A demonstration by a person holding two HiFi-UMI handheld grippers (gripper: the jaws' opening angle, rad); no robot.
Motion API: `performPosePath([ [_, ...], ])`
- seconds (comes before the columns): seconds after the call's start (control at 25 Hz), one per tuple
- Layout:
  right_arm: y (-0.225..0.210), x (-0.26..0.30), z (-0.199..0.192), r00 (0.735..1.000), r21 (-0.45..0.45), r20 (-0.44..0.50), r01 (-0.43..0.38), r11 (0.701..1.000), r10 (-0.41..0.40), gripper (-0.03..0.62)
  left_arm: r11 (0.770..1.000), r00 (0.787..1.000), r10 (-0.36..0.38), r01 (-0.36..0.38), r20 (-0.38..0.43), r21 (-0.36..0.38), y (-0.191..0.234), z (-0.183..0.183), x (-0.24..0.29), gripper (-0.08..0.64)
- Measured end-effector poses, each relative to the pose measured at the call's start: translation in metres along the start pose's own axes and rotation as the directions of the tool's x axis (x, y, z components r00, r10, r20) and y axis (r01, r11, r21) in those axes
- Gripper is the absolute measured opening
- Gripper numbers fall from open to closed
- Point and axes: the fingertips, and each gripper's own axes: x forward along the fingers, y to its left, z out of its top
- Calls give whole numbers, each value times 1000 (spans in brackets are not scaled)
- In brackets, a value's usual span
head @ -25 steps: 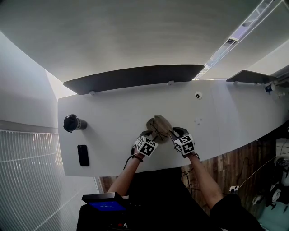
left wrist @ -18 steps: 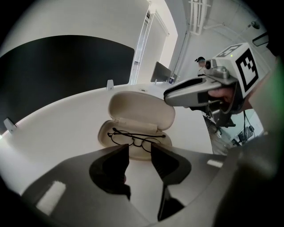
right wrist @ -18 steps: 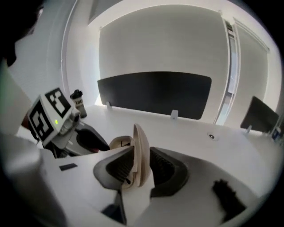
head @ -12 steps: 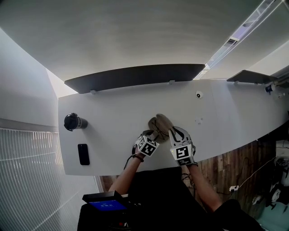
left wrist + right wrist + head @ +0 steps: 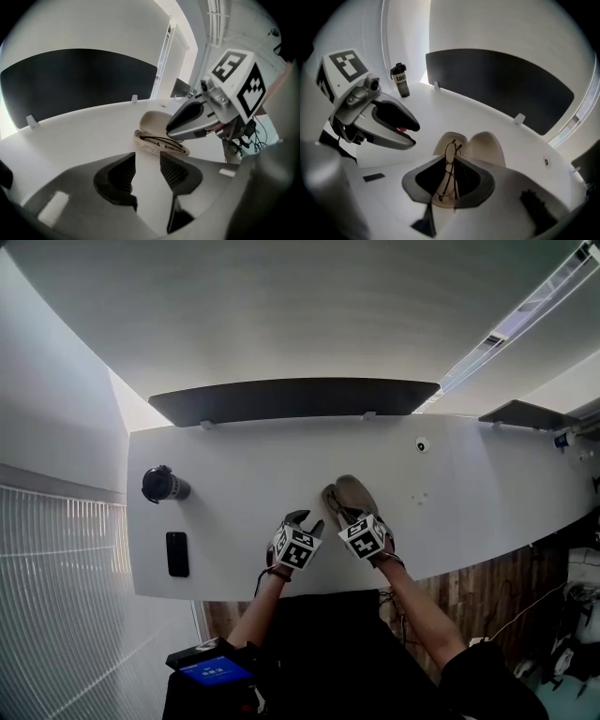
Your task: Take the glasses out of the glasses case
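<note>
- Right gripper [image 5: 450, 160]: fingers have just been closing and now pinch the thin dark wire-framed glasses [image 5: 450, 169] between the pads.
- Open beige clamshell glasses case [image 5: 486, 145]: under and just beyond those fingertips, on white table [image 5: 454, 117].
- Left gripper [image 5: 147, 159]: fingers apart, nothing between them; case just past the tips.

Head view: right tongs [image 5: 336, 507] hide the glasses [image 5: 450, 151] — case [image 5: 356, 491] half-covered.

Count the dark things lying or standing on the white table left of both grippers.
2. A bottle stands near the left end of the table. A phone lies flat closer to the person, just below the bottle in the head view. Nothing on that side looks hidden.
</note>
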Motion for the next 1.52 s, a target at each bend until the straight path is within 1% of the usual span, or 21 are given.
performPosePath([
  [0.08,1,6,-5,999,58,-32,-42,997,44,58,999,999,19,-18,30,-29,8,2,-12,172],
  [0.12,-1,6,-6,998,77,-37,-50,996,53,45,999,999,27,-25,43,-39,11,3,-18,172],
  [0.16,-4,6,-7,998,83,-40,-50,995,54,12,998,998,34,-31,54,-46,13,5,-22,172],
  [0.32,-14,12,-10,997,65,-57,-40,997,44,8,997,996,45,-40,79,-58,19,8,-31,172],
  [0.4,-16,12,-11,997,51,-70,-24,998,28,8,998,996,40,-36,85,-44,18,10,-30,172],
  [0.48,-15,12,-11,997,57,-79,-21,998,26,6,999,995,29,-26,93,-30,15,13,-28,172],
  [0.64,-19,12,-7,999,122,-46,-22,992,28,6,1000,994,1,-2,108,6,5,21,-26,172],
  [0.72,-19,13,-6,998,159,-32,-53,986,59,6,1000,994,-6,3,111,23,1,24,-25,172],
  [0.84,-17,14,-9,991,200,-38,-119,973,129,6,999,993,-15,12,114,31,-2,26,-24,172],
  [0.92,-16,16,-9,988,180,-44,-137,974,148,9,1000,993,-16,13,114,28,-1,25,-24,172],
  [0.96,-16,17,-8,987,166,-46,-142,976,151,31,1000,993,-17,14,114,26,-1,25,-24,172],
  [1.0,-16,19,-8,987,157,-49,-145,977,155,72,1000,993,-18,16,115,24,-1,25,-25,172],
  [1.04,-16,21,-9,986,157,-53,-149,976,159,99,1000,993,-19,16,115,23,-2,25,-25,172],
  [1.08,-16,23,-9,985,161,-60,-153,975,165,114,1000,993,-19,16,115,23,-2,25,-25,172],
  [1.24,-10,34,-11,977,159,-103,-169,973,187,117,1000,994,-14,12,107,21,-1,21,-25,172],
  [1.44,-4,48,-26,966,144,-194,-146,979,173,115,1000,994,-4,2,107,17,2,20,-25,170],
  [1.48,-3,51,-28,963,142,-202,-149,979,176,112,1000,994,-2,0,108,17,2,21,-26,170],
  [1.52,-1,52,-29,962,143,-204,-152,978,179,91,1000,994,-1,-1,109,18,3,21,-26,170],
])
